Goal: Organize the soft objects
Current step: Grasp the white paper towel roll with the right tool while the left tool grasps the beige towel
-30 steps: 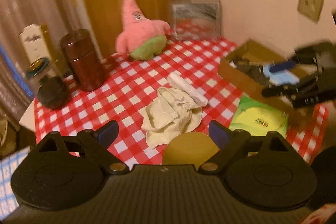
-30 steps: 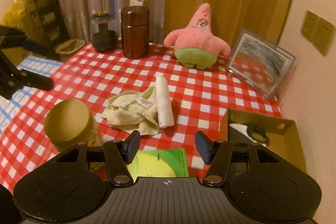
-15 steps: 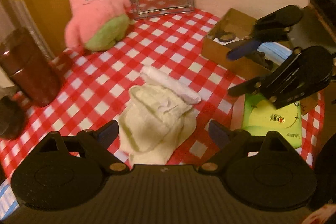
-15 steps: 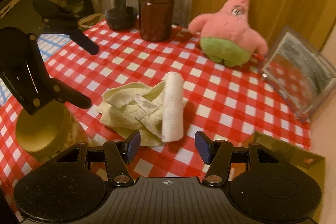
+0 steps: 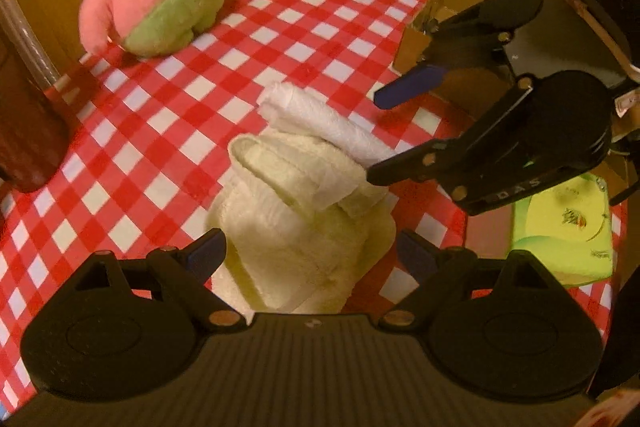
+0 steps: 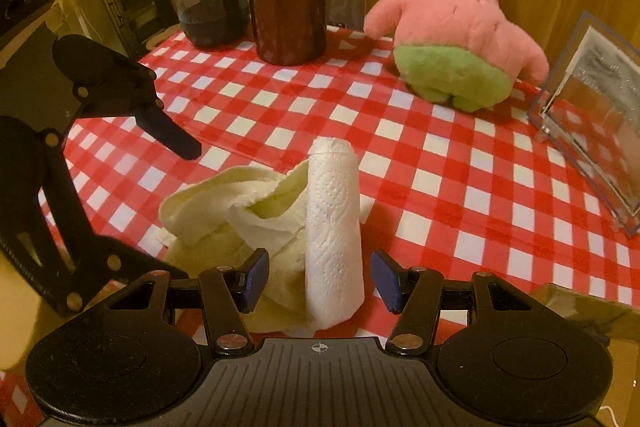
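**Two soft things, both tongs empty**

Though both grippers hang over the table (image 6: pixel 460 163), neither holds anything. The left gripper (image 5: pixel 312 253) gapes wide above the cloth (image 5: pixel 296 227); the right gripper (image 6: pixel 318 281), half open, straddles the paper roll (image 6: pixel 334 227) lying against it. Both look light and limp: pinch the roll mid-length, the cloth by a thick fold.

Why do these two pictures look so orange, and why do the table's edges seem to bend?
Both views: warm indoor light tints everything orange. Left wrist view: the checked cloth curves because the lens is a fisheye. Right wrist view: the plush star looks sharp; the picture frame stretches at the edge.
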The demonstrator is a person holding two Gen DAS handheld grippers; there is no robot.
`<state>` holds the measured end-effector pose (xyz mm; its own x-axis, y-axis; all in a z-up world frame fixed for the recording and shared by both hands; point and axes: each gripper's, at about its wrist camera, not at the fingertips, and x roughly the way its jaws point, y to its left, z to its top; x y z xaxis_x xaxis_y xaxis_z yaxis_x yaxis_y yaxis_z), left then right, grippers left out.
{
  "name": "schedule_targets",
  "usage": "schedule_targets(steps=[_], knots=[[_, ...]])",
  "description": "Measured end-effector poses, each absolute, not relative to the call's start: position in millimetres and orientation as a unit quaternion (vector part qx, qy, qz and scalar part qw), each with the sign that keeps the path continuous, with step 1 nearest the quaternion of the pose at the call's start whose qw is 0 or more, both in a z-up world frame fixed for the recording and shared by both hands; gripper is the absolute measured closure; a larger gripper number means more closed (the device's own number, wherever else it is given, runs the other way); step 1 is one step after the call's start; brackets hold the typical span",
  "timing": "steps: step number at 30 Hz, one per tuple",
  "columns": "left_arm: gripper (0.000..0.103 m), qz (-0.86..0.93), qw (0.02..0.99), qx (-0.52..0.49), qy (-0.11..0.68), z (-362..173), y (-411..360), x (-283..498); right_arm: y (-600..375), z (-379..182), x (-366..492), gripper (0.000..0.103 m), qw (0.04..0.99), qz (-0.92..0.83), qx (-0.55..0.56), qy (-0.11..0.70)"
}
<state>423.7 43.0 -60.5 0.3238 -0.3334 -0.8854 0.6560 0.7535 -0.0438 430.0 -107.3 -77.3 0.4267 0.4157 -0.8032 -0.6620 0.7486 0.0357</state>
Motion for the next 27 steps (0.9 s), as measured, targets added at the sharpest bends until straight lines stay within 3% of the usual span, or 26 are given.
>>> schedule_targets(steps=[2, 6, 8, 15, 20, 22, 27], knots=[[0.012, -0.312, 0.793, 0.170, 0.495, -66, 42, 426, -106, -81, 433, 0.056, 0.832, 0.322, -0.144, 0.428], [0.012, -0.318, 0.783, 0.172, 0.506, -76, 39, 434, -106, -88, 441, 0.065, 0.830, 0.320, -0.141, 0.434], [0.012, -0.320, 0.778, 0.174, 0.511, -81, 37, 437, -106, -90, 443, 0.076, 0.829, 0.319, -0.139, 0.438], [0.013, -0.322, 0.763, 0.206, 0.521, -98, 26, 441, -113, -89, 442, 0.082, 0.838, 0.292, -0.144, 0.439], [0.027, -0.311, 0.765, 0.208, 0.524, -107, 25, 446, -125, -88, 438, 0.082, 0.841, 0.274, -0.142, 0.444], [0.043, -0.304, 0.767, 0.194, 0.531, -109, 28, 449, -129, -87, 436, 0.082, 0.844, 0.268, -0.141, 0.443], [0.066, -0.287, 0.778, 0.167, 0.533, -107, 36, 454, -135, -84, 431, 0.082, 0.848, 0.259, -0.135, 0.442]])
